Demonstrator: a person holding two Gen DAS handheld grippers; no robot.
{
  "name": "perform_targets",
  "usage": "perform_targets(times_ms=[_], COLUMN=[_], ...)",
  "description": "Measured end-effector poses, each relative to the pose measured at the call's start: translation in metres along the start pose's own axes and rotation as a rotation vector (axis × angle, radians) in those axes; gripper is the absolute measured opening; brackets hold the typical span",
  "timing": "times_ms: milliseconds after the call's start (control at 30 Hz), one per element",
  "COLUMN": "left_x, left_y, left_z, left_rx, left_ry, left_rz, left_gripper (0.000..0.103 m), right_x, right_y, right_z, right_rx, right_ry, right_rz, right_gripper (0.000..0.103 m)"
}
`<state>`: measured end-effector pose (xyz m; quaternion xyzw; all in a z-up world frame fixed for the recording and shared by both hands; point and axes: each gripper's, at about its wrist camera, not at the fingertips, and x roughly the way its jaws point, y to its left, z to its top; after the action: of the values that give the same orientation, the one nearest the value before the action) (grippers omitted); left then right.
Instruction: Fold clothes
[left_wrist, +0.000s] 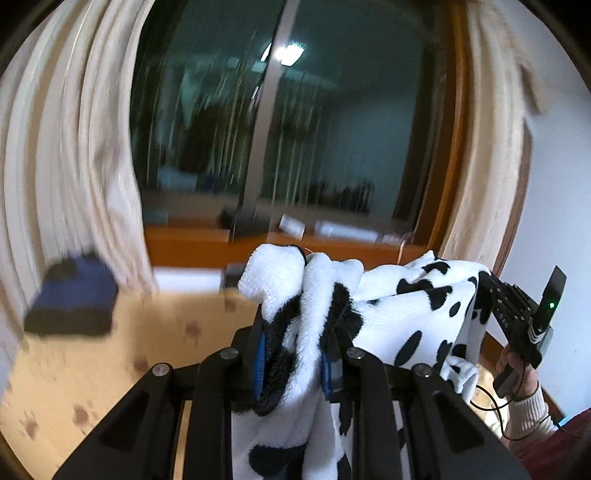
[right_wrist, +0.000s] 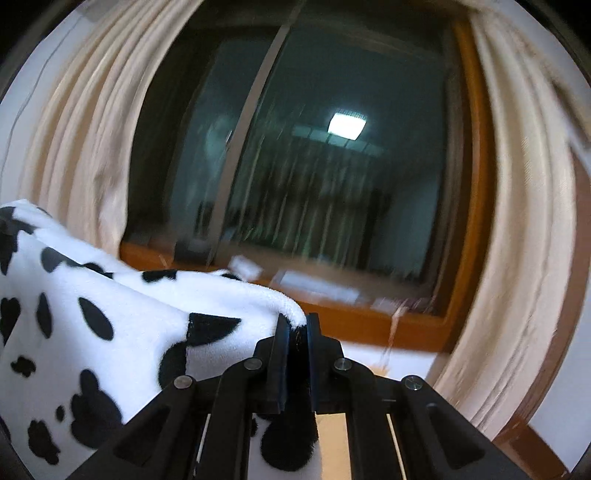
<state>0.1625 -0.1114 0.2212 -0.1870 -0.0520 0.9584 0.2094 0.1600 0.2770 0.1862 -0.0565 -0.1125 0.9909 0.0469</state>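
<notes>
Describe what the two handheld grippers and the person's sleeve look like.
Both grippers are matte black, with angular linkage arms and silver pivot screws. The left gripper has blue pads inside its fingers. The right gripper has flat black fingers; from outside its ribbed body carries a small unit with a green light and a thin black cable. The sleeve is cream ribbed knit.

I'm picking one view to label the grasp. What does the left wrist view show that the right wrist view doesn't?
Only the left wrist view shows the dark blue garment lying on the paw-print surface, plus the right gripper and the hand holding it. Only the right wrist view shows its jaws pinching one edge. Both show the cow-print fleece, window and curtains.
</notes>
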Motion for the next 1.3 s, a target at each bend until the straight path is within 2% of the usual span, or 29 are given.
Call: perform_targets(times_ms=[100, 233, 333, 400, 433, 600, 700, 767, 900, 1033, 1100, 1200, 1300], left_x=[-0.041, -0.084, -0.089, -0.071, -0.057, 0.027, 0.068, 0.076, 0.08, 0.082, 0.09, 0.095, 0.135], left_y=[-0.029, -0.059, -0.073, -0.078, -0.08, -0.096, -0.111, -0.124, -0.128, -0.107, -0.09, -0.082, -0.091], left_z=[0.029, 0.044, 0.035, 0.015, 0.001, -0.097, -0.155, -0.175, -0.166, -0.126, -0.106, -0.084, -0.091], left_rx=[0.083, 0.177, 0.224, 0.238, 0.238, 0.187, 0.184, 0.214, 0.261, 0.188, 0.138, 0.108, 0.1], left_ry=[-0.123, -0.241, -0.227, -0.153, -0.087, 0.281, 0.483, 0.551, 0.553, 0.486, 0.444, 0.408, 0.521], left_rz=[-0.013, -0.064, -0.118, -0.162, -0.193, -0.37, -0.44, -0.453, -0.456, -0.46, -0.453, -0.402, -0.421], left_gripper=[0.025, 0.027, 0.035, 0.04, 0.041, 0.042, 0.042, 0.042, 0.042, 0.044, 0.056, 0.069, 0.075], right_x=[-0.026, -0.06, -0.085, -0.102, -0.109, -0.089, -0.082, -0.08, -0.096, -0.116, -0.122, -0.127, -0.129], right_y=[-0.013, -0.031, -0.044, -0.053, -0.057, -0.061, -0.062, -0.06, -0.054, -0.057, -0.055, -0.056, -0.06], right_z=[0.026, 0.061, 0.087, 0.105, 0.112, 0.068, 0.036, 0.017, -0.007, -0.012, -0.014, -0.018, -0.02], right_rx=[0.022, 0.052, 0.074, 0.089, 0.095, 0.086, 0.074, 0.049, -0.021, -0.029, -0.028, -0.016, 0.017], right_ry=[-0.105, -0.245, -0.35, -0.42, -0.449, -0.312, -0.25, -0.227, -0.253, -0.296, -0.308, -0.319, -0.325], right_rz=[-0.07, -0.164, -0.235, -0.282, -0.303, -0.323, -0.344, -0.375, -0.457, -0.493, -0.496, -0.494, -0.486], right_gripper=[0.009, 0.009, 0.009, 0.009, 0.009, 0.009, 0.009, 0.009, 0.009, 0.009, 0.009, 0.009, 0.009])
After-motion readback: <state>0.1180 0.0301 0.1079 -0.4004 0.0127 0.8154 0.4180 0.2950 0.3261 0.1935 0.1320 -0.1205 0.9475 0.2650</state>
